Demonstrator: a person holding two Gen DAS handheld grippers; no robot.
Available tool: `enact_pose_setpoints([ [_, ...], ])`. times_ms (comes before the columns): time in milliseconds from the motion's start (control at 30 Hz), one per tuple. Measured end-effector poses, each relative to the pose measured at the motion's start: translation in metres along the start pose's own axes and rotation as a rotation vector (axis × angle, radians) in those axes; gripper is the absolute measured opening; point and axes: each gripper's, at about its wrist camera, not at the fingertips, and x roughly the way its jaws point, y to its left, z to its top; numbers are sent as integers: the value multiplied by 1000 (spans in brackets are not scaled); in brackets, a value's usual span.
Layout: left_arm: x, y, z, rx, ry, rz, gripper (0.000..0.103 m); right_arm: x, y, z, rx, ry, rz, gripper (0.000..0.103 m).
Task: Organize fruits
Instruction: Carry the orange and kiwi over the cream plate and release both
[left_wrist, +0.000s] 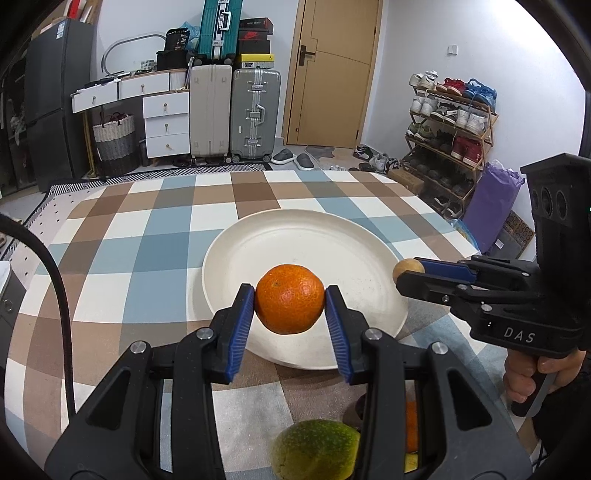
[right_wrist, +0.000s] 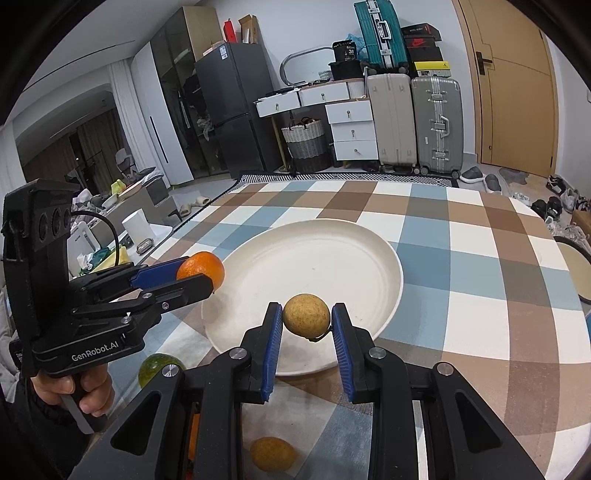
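Both grippers loaded over the plate (left_wrist: 236, 258).
Left gripper (left_wrist: 290, 304) clamps an orange (left_wrist: 290, 299); right gripper (right_wrist: 306, 319) clamps a tan fruit (right_wrist: 306, 314).

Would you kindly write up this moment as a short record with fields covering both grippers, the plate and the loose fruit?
left gripper: shut on the orange, held above the plate's near edge
right gripper: shut on the small tan fruit, also over the plate's near edge
plate: cream, round, nothing lying on it, on the checked tablecloth
loose fruit: green fruit and a yellowish fruit on the cloth, nearer than the plate
hands: one hand on each gripper's handle
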Motion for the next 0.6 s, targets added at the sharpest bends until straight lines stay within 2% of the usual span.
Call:
enact_pose_setpoints([
  [600,25,-7,-10,39,86,10,36,21,-9,-8,20,58,-4,28],
])
